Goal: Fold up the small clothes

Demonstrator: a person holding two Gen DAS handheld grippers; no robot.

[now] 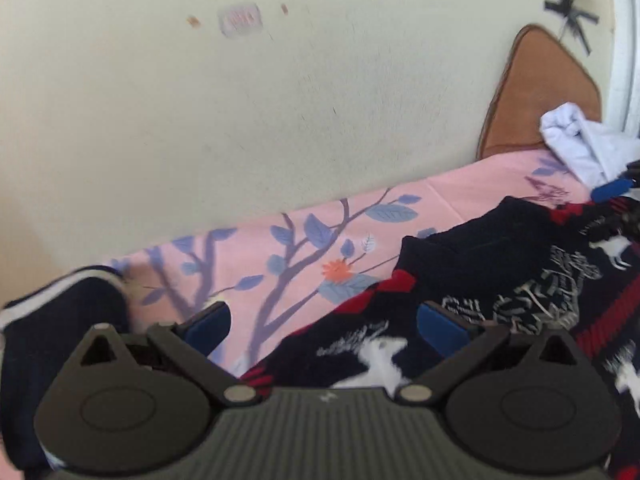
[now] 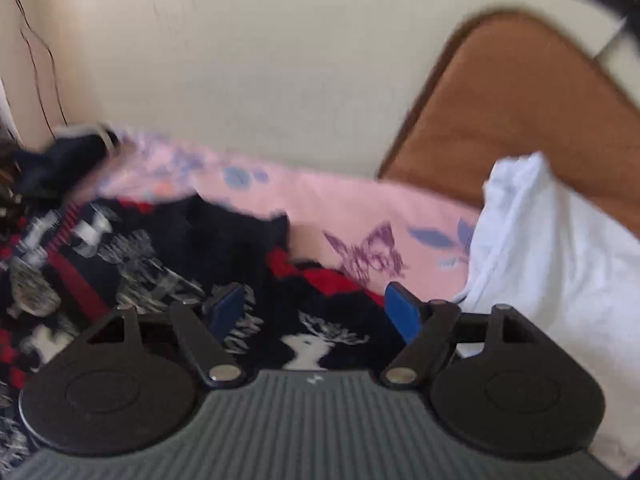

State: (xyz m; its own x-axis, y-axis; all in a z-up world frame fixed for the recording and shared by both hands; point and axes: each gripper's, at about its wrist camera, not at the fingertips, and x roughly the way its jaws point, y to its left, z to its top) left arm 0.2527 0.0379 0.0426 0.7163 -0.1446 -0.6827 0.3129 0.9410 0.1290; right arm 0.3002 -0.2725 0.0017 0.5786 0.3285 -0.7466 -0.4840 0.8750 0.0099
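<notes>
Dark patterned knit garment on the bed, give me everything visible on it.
The knit garment is dark navy to black, with red bands and zigzags and white and grey deer and tree motifs; it looks like thick sweater knit. It lies spread but rumpled on the pink floral bedsheet, its plain dark upper part bunched toward the wall. A pale blue garment lies beside it; contact is unclear. Both open grippers, left and right, hover over it with nothing between the jaws.

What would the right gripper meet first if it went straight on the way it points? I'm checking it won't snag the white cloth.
Probably the dark patterned sweater: the right gripper, fingers apart and empty, points down at it. The white cloth lies off to its right, apparently outside that line, though blur leaves depth uncertain.
</notes>
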